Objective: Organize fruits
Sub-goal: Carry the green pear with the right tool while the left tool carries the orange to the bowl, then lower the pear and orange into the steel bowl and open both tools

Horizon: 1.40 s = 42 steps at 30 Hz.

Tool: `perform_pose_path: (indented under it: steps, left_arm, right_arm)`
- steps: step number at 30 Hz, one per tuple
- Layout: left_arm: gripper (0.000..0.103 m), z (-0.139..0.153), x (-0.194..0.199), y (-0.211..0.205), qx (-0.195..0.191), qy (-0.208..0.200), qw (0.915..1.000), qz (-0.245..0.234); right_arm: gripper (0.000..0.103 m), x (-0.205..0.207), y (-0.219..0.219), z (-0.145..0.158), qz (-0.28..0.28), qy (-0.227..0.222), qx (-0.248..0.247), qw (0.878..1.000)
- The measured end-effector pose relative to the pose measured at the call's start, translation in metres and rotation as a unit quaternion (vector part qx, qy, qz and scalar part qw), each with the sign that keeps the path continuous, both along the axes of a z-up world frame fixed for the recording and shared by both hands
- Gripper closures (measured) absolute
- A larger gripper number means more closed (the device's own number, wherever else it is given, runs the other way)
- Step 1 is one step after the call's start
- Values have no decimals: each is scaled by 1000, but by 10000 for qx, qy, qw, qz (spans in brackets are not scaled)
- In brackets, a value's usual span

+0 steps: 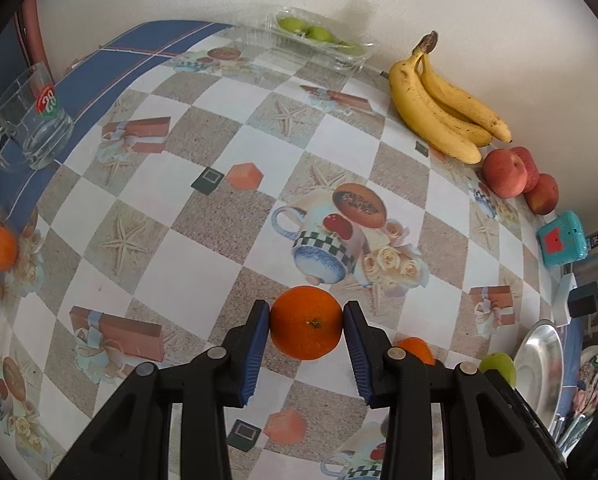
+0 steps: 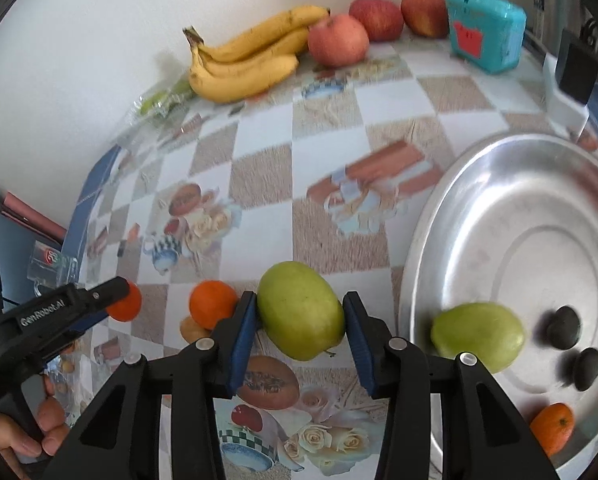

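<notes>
In the left wrist view my left gripper (image 1: 306, 312) is shut on an orange (image 1: 306, 328), with both blue pads pressed to its sides over the patterned tablecloth. A second orange (image 1: 417, 350) lies just behind its right finger. In the right wrist view my right gripper (image 2: 301, 304) is shut on a green apple (image 2: 299, 312) beside the metal plate (image 2: 439, 208). That plate holds another green apple (image 2: 479, 336), two dark fruits (image 2: 563, 326) and an orange (image 2: 551, 428). The left gripper (image 2: 117, 300) with its orange (image 2: 129, 306) shows at the left, a hand on its handle.
Along the wall lie bananas (image 1: 439, 108), red apples (image 1: 505, 178), a teal box (image 1: 561, 238) and a clear plastic tray of green apples (image 1: 315, 34). A glass mug (image 1: 31, 120) stands at the far left. A loose orange (image 2: 213, 308) sits on the cloth.
</notes>
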<state>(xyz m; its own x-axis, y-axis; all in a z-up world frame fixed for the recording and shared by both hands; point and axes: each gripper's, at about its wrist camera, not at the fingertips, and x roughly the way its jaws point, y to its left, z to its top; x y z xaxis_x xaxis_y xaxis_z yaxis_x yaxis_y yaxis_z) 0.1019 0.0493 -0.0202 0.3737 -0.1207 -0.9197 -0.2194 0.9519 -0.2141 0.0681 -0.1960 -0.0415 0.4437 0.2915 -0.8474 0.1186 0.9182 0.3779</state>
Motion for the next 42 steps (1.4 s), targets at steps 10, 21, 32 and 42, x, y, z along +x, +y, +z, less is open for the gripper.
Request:
perform_pose_path:
  steps: [10,21,32,42]
  left_arm:
    - [63,13,-5,-30,-69,-142,9997,-197]
    - [62,15,-19,-107,47,-167,9952,-964]
    - [62,17,-55,-211,496,-255,9718,-2293]
    - [62,11,-76,-254,746,-239,9535,-2911]
  right_arm:
    - [58,-7,-23,22,-177,-185,-287,9993]
    - [58,-32,-100,14,-1080,60,-672,9919]
    - [58,-51,-169,10,-1672,348,-931,9809]
    - [57,-61,-190,2,-1814,572,-901,9776]
